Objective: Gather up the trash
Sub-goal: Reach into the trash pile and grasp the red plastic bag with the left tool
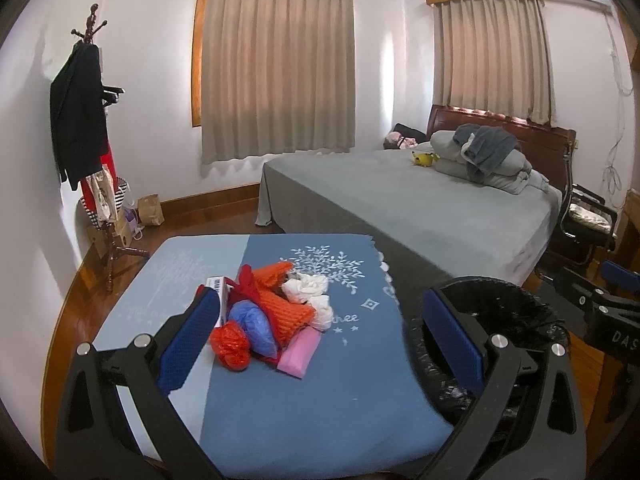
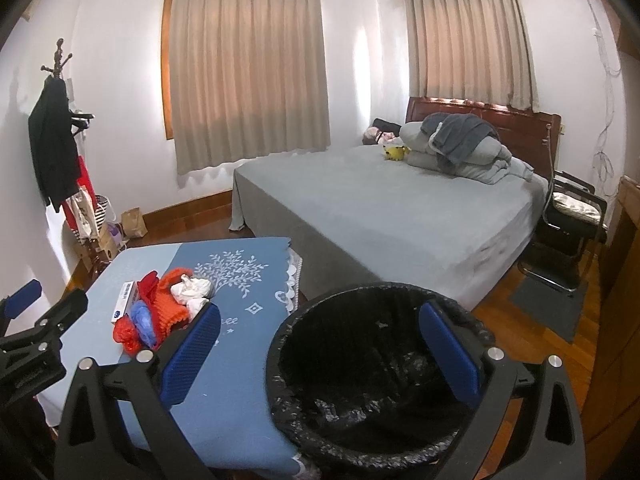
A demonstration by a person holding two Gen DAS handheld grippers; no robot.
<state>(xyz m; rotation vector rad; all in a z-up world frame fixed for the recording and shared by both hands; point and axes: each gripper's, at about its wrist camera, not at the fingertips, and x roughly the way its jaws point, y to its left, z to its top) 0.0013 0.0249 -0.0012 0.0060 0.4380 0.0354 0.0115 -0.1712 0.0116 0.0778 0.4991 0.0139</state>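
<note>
A pile of trash [image 1: 272,316] lies on the blue-clothed table [image 1: 312,392]: a red plastic bag [image 1: 230,346], a blue bag [image 1: 254,322], orange knit pieces [image 1: 288,314], white crumpled tissues [image 1: 306,290], a pink packet [image 1: 298,354] and a small white box [image 1: 220,292]. The pile also shows in the right wrist view [image 2: 160,308]. A bin lined with a black bag [image 2: 368,364] stands at the table's right edge. My left gripper [image 1: 320,344] is open above the table, near the pile. My right gripper [image 2: 320,352] is open and empty over the bin.
A grey bed [image 2: 380,216] with folded bedding [image 2: 460,148] and a yellow toy [image 2: 394,152] fills the middle right. A coat stand [image 1: 86,140] with bags at its foot is at the left wall. A black chair [image 2: 572,220] stands by the bed.
</note>
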